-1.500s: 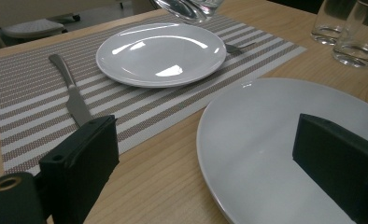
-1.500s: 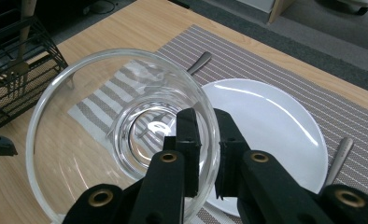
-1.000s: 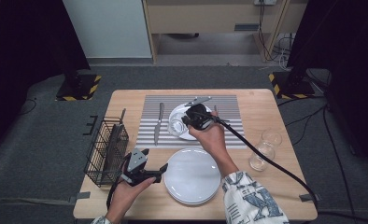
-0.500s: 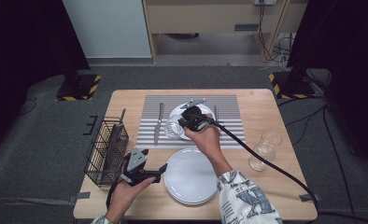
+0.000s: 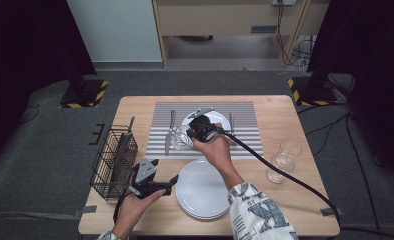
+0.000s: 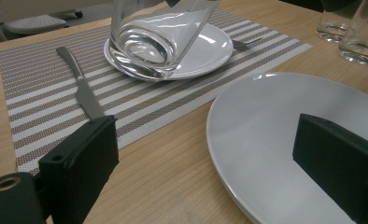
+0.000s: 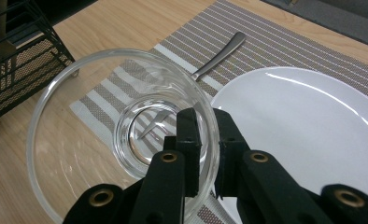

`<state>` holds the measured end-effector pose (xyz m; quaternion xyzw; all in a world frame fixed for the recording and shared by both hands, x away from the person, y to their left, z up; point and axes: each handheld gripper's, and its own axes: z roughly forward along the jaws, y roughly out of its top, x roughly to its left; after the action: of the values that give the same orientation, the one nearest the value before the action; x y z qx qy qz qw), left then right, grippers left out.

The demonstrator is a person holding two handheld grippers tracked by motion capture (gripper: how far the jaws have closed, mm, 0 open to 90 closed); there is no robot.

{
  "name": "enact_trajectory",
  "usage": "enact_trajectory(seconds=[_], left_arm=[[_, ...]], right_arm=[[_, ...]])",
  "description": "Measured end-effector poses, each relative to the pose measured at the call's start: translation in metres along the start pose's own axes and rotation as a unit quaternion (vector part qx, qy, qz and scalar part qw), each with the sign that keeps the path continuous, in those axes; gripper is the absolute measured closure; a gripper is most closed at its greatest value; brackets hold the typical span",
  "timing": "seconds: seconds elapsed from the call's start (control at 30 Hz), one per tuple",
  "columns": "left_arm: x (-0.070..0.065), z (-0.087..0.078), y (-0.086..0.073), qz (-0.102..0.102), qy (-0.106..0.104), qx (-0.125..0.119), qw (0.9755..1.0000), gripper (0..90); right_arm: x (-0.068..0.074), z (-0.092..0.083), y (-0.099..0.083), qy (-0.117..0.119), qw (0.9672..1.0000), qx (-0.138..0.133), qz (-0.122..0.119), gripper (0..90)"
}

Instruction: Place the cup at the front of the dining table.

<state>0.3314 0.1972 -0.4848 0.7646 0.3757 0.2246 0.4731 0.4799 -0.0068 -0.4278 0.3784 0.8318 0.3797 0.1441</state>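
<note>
Glass [image 7: 121,140] pinched at rim by your right claw [image 7: 205,154], tilted above placemat [image 5: 160,132] edge, centre frame, beside small plate [image 5: 220,119]. Left claw [image 6: 210,158] open, idle by big plate [image 6: 266,135]. Next: level glass, set down on desk, release.

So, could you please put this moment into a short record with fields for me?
Held item: glass, clear, pinched by its rim
Holder: right gripper, one jaw inside the rim, one outside
Glass position: tilted above the striped placemat, next to the small plate
Left gripper: jaws open, nothing between the pads, low over the large plate
Knife: flat on the placemat
Other glasses: two, on the bare table
Wire basket: at the table's left edge
</note>
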Motion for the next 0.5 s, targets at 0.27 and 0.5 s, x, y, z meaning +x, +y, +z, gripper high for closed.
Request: enact_trajectory(seconds=[0.27,0.5], left_arm=[[0.000,0.000,0.000,0.000,-0.002,0.000,1.0000,6.2],[0.001,0.000,0.000,-0.001,-0.001,-0.001,1.0000,6.2]], right_arm=[[0.000,0.005,-0.002,-0.002,1.0000,0.006,0.002,83.1],[0.002,0.011,-0.006,-0.005,0.9999,0.010,-0.003,83.1]])
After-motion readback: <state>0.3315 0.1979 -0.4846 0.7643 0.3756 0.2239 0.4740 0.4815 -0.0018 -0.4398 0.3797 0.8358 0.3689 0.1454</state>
